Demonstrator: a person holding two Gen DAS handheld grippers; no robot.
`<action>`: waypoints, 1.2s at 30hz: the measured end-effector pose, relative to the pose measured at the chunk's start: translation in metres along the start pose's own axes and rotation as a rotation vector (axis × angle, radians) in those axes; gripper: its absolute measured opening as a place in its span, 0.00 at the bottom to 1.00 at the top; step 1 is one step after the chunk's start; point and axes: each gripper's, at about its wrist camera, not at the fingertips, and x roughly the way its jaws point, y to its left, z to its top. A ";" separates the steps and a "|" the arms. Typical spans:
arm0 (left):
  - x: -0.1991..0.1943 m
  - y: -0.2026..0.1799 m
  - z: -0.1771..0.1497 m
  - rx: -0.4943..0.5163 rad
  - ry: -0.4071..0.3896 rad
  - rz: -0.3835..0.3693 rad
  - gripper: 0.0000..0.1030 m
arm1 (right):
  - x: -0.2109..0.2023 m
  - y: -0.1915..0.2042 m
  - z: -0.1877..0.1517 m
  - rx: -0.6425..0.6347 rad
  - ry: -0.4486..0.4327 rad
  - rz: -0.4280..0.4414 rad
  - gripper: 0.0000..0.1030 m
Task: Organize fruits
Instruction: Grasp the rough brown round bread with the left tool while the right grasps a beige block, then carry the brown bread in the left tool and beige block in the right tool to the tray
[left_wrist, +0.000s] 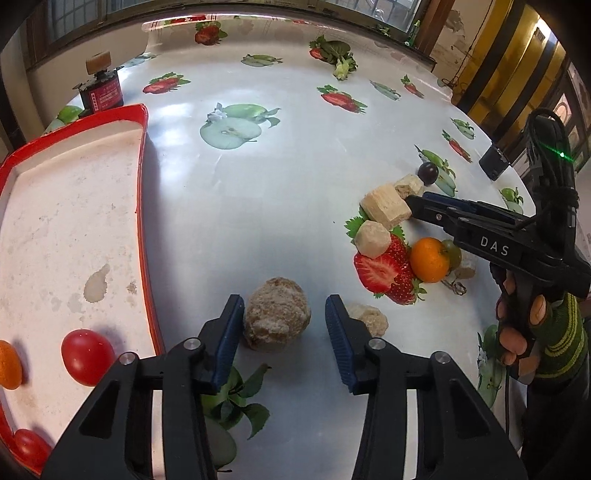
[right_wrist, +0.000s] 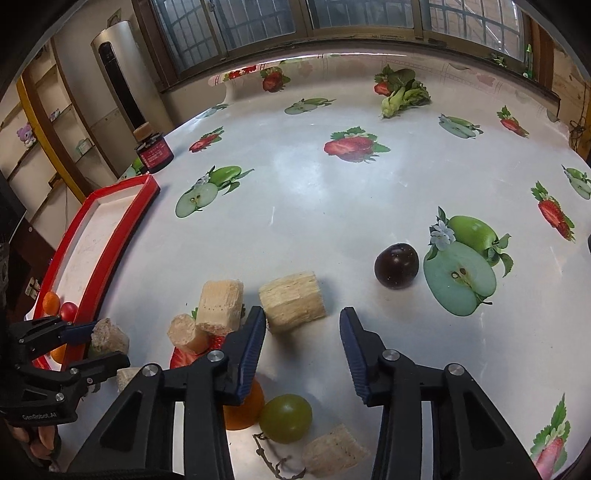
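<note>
Left gripper (left_wrist: 284, 317) spread, apparently flanking beige chunk (left_wrist: 277, 314).

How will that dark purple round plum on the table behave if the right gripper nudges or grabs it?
The dark purple round plum looks nearly spherical and sits free on the glossy printed tablecloth, so a nudge would probably send it rolling. Its skin looks smooth and shiny, so it may slip between the pads. The open right gripper should probably close gently, centred.
</note>
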 end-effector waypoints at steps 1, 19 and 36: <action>0.000 0.000 0.000 0.000 0.002 -0.007 0.32 | 0.000 0.001 0.000 -0.007 -0.011 -0.003 0.33; -0.040 0.000 -0.015 -0.017 -0.053 -0.032 0.32 | -0.057 0.028 -0.016 -0.034 -0.090 0.034 0.32; -0.085 0.033 -0.029 -0.070 -0.130 0.006 0.32 | -0.081 0.088 -0.020 -0.115 -0.116 0.101 0.32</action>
